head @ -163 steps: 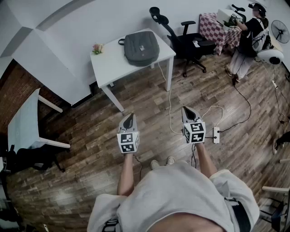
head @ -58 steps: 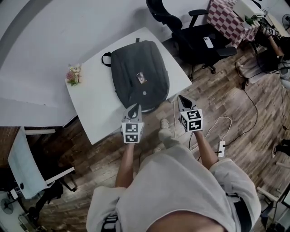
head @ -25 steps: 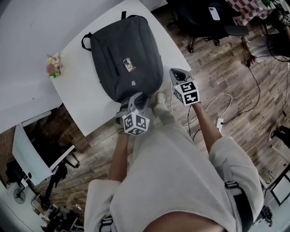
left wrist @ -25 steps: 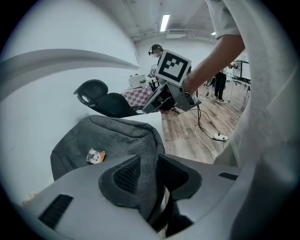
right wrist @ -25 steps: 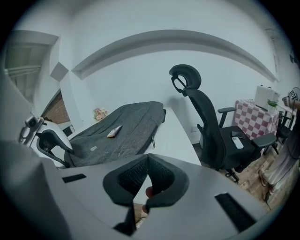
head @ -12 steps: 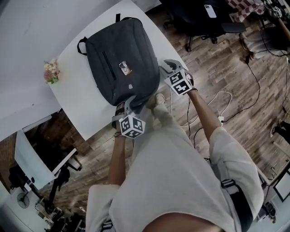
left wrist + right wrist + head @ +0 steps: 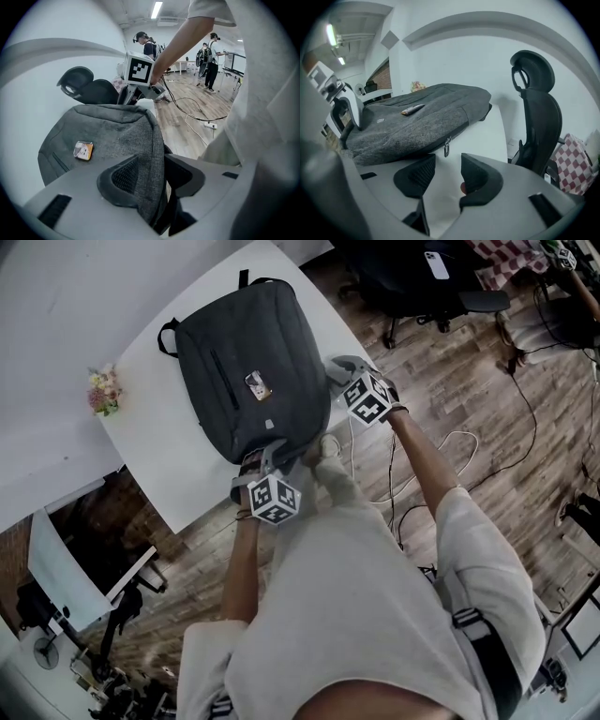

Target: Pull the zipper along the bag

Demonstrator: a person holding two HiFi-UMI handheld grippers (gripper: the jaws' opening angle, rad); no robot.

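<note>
as the right gripper [image 7: 339,371] has slid a bit closer to the side of the bag [image 7: 248,371] than it was a moment ago, its jaws have just been opening. they now stand apart with nothing in them. the little zipper pull [image 7: 446,146] hangs on the bag's side seam, just past their tips. the left gripper [image 7: 262,457] has come down a little. its jaws have just been closing, and they now pinch the thick near edge of the bag. the grey bag has stayed flat on the white table [image 7: 159,456]. its side looks zipped up, so i cannot see what is inside. a small tag [image 7: 253,384] sits on top of it. some flowers [image 7: 103,392] are well away from it, at the table's far edge.
</note>
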